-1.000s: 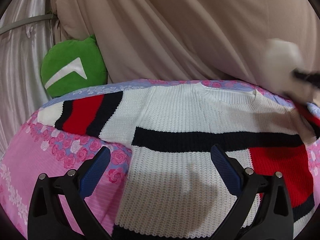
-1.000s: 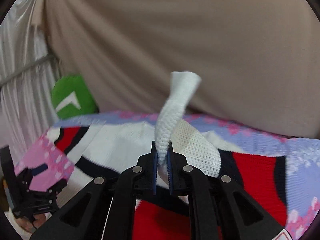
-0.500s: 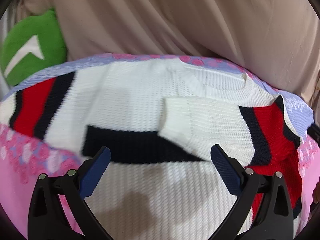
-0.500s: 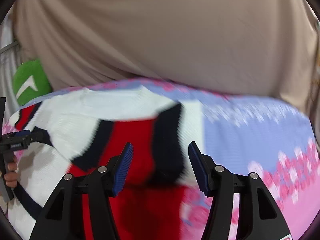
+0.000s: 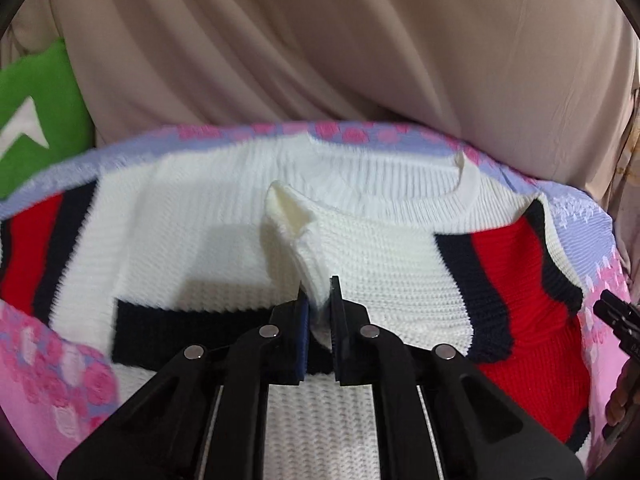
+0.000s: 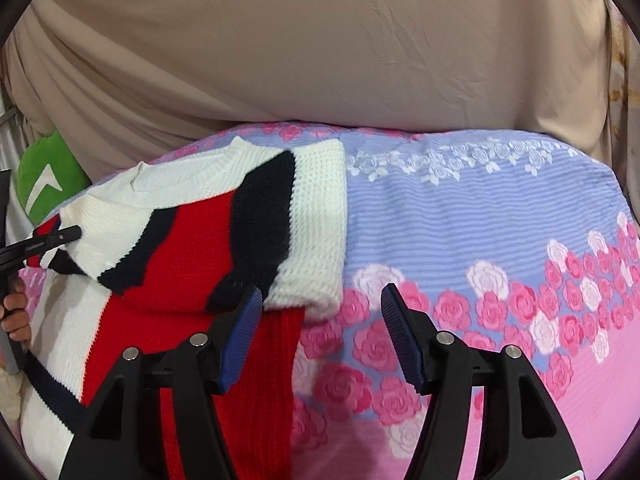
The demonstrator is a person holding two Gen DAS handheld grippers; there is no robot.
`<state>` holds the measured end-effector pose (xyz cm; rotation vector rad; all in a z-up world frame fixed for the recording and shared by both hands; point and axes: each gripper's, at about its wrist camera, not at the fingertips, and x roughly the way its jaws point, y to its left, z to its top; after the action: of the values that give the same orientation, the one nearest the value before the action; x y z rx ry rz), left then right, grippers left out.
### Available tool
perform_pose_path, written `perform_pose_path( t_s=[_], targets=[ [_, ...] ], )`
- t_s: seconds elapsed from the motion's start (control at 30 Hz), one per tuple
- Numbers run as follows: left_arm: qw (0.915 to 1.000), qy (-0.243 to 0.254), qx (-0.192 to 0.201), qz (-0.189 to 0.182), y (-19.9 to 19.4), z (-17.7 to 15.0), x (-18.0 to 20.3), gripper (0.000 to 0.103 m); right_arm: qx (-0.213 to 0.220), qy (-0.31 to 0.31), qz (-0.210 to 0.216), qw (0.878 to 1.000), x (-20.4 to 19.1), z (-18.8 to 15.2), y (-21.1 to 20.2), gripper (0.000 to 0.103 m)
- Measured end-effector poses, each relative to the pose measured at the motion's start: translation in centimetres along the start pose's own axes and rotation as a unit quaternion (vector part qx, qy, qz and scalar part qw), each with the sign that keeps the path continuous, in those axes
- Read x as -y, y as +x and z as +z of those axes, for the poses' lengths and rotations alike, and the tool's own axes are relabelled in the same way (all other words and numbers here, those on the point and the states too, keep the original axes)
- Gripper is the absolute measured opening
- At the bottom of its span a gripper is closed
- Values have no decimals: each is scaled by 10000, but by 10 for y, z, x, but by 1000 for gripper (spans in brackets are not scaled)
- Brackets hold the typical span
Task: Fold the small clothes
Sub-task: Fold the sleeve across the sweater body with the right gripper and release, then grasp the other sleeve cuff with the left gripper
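Note:
A knitted sweater (image 5: pixel 224 240), white with red and navy bands, lies flat on the floral bedspread (image 5: pixel 60 384). Its right sleeve (image 5: pixel 384 264) is folded across the chest. My left gripper (image 5: pixel 318 312) is shut on the white cuff (image 5: pixel 292 220) of that sleeve, which stands up a little. In the right wrist view the sweater (image 6: pixel 192 248) lies at the left. My right gripper (image 6: pixel 320 316) is open and empty over the bedspread (image 6: pixel 480 240), just off the sweater's right edge. The left gripper's tip (image 6: pixel 52 236) shows at the far left.
A beige draped sheet (image 5: pixel 360 48) rises behind the bed. A green cushion (image 5: pixel 32 120) with a white mark leans at the back left; it also shows in the right wrist view (image 6: pixel 44 176). The right gripper's edge (image 5: pixel 616 316) shows at the far right.
My right gripper laid the sleeve across the chest, let go and drew back to the right. My left gripper moved in and shut on the sleeve's cuff.

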<state>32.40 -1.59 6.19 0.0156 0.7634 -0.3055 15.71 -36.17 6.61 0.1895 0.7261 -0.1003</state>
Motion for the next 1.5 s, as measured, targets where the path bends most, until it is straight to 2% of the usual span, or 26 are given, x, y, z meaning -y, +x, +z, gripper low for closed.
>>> perform_pose_path(
  t_s=[0.1, 0.27, 0.33, 0.37, 0.4, 0.43, 0.47, 0.53, 0.57, 0.6, 0.67, 0.7, 0.83, 0.9, 0.97, 1.0, 1.03, 1.07, 1.13, 1.2, 1.27, 1.33, 1.4, 1.47, 1.5],
  targets=[
    [9996, 80, 130, 250, -6, 3, -7, 8, -108, -42, 128, 9999, -5, 15, 21, 63],
    [9990, -3, -150, 416, 15, -5, -25, 8, -584, 167, 303, 9977, -10, 32, 69, 64],
    [9987, -41, -178, 474, 19, -11, -32, 7, -686, 150, 249, 9972, -16, 38, 81, 61],
    [9987, -65, -168, 468, 21, -12, -34, 7, -704, 125, 287, 9970, -19, 42, 86, 43],
    [9988, -78, -143, 470, 20, -13, -36, 7, -750, 118, 292, 9967, -21, 45, 88, 18],
    [9987, -78, -104, 495, 20, -12, -36, 7, -729, 174, 329, 9966, -22, 50, 87, 15],
    [9987, -60, -43, 508, 17, -11, -35, 7, -499, 316, 453, 9972, -21, 55, 78, 13],
    [9981, -28, 124, 603, 12, -7, -35, 7, 95, 525, 712, 9960, -17, 63, 51, 13],
    [9977, -23, 168, 661, 11, -6, -36, 7, 233, 601, 719, 9953, -13, 64, 46, 13],
    [9971, -11, 151, 743, 13, -5, -37, 7, 171, 616, 570, 9963, -10, 63, 52, 14],
    [9963, 68, -12, 858, 25, -9, -37, 7, -560, 407, 287, 9972, -9, 56, 88, 15],
    [9961, 102, -85, 875, 30, -13, -36, 8, -812, 396, 153, 9958, -6, 48, 98, 19],
    [9972, 53, -36, 749, 25, -17, -37, 8, -84, 434, 170, 9989, -8, 35, 45, 21],
    [9967, 76, -120, 804, 30, -20, -37, 9, 98, 189, 230, 9995, -16, 26, 25, 22],
    [9963, 85, -110, 850, 30, -20, -36, 10, -218, -149, 169, 9995, -26, 18, 37, 22],
    [9964, 62, -124, 839, 29, -21, -36, 10, -509, -306, -41, 9982, -30, 15, 54, 22],
    [9966, 21, -143, 811, 28, -22, -38, 10, -566, -416, -278, 9971, -30, 12, 63, 23],
    [9972, -30, -163, 734, 24, -24, -39, 10, -505, -428, -296, 9974, -29, 12, 61, 24],
    [9981, -66, -210, 572, 14, -31, -42, 11, -553, -70, -141, 9983, -25, 17, 52, 27],
    [9986, -29, -196, 481, 2, -35, -44, 13, -406, 80, 88, 9991, -27, 19, 34, 30],
    [9989, -40, -136, 440, -6, -35, -46, 18, -252, 24, 187, 9995, -34, 16, 24, 30],
    [9992, -90, -88, 389, -11, -30, -47, 38, -237, -162, 271, 9992, -46, 13, 20, 31],
    [9993, -191, -1, 329, -11, -22, -47, 52, -282, -348, 174, 9988, -55, 11, 23, 31],
    [9990, -114, -78, 432, 1, -17, -44, 52, -486, -430, 102, 9978, -55, 9, 38, 31],
    [9983, -48, -170, 553, 10, -16, -43, 52, -640, -451, 68, 9969, -54, 8, 47, 28]
  ],
)
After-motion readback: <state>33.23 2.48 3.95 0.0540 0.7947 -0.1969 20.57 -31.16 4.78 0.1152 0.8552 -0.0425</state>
